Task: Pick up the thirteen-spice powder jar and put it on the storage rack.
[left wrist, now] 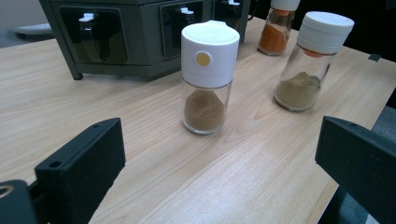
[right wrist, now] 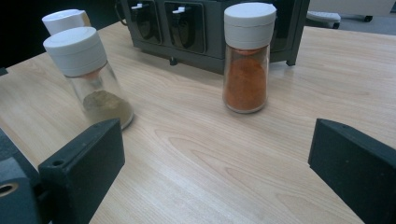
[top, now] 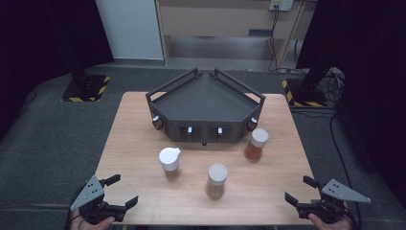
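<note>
Pre-grasp: we hold both grippers, left [top: 117,191] and right [top: 298,190], jaws apart; next, reach to 12 o'clock for jars [top: 217,180].

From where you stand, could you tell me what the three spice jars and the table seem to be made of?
Spice jars: clear, glossy bodies, likely glass, since the powder shows through; white matte caps, probably plastic. Table: pale wood-grain top, smooth, possibly laminate.

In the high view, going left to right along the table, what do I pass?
Left gripper → glass jar of brown powder with white flip-top lid → glass jar of tan powder with round white cap → glass jar of orange powder with white cap → right gripper.
</note>
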Demonstrator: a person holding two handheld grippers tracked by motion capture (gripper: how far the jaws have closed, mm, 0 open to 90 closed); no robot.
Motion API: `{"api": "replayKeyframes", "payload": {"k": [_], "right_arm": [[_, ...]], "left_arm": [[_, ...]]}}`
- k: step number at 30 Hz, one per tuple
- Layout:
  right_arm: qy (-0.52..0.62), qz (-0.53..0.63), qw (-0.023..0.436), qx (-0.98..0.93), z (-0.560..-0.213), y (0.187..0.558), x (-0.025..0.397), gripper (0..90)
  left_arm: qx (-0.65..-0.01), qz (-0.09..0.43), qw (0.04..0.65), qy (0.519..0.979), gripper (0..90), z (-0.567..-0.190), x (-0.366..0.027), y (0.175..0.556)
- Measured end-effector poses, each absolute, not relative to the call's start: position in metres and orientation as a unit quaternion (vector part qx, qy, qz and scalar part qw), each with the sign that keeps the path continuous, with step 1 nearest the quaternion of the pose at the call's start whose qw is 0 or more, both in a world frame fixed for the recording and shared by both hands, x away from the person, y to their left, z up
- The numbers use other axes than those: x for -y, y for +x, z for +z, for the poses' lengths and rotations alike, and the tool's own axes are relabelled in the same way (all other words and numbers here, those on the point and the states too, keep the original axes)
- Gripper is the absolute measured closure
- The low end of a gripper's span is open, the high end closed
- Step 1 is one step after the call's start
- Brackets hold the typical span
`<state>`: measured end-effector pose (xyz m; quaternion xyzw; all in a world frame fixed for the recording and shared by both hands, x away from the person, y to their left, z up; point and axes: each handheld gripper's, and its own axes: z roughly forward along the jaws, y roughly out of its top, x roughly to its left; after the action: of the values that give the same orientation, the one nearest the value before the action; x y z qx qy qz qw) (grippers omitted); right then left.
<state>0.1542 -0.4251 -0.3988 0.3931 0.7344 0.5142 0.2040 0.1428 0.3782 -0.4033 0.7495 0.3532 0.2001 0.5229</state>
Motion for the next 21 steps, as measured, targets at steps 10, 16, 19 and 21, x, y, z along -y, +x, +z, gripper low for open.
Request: {"api": "replayKeyframes", "payload": {"k": [10,16,19,21], "right_arm": [[0.397,0.516,0.204,-0.731,-0.399,0.154,0.425,2.7],[0.398,0.515,0.207,-0.730,-0.399,0.153,0.425,1.5],[0.399,0.513,0.206,-0.732,-0.399,0.154,0.424,1.4],[0.400,0.512,0.206,-0.731,-0.399,0.153,0.423,1.3]], "left_arm": [[-0.345,0.194,0.524,0.754,0.3,-0.378,-0.375,0.150],[-0.347,0.184,0.522,0.757,0.1,-0.363,-0.379,0.157],[-0.344,0.183,0.519,0.760,0.1,-0.358,-0.378,0.158],[-0.343,0.184,0.518,0.762,0.1,-0.353,-0.378,0.160]]}}
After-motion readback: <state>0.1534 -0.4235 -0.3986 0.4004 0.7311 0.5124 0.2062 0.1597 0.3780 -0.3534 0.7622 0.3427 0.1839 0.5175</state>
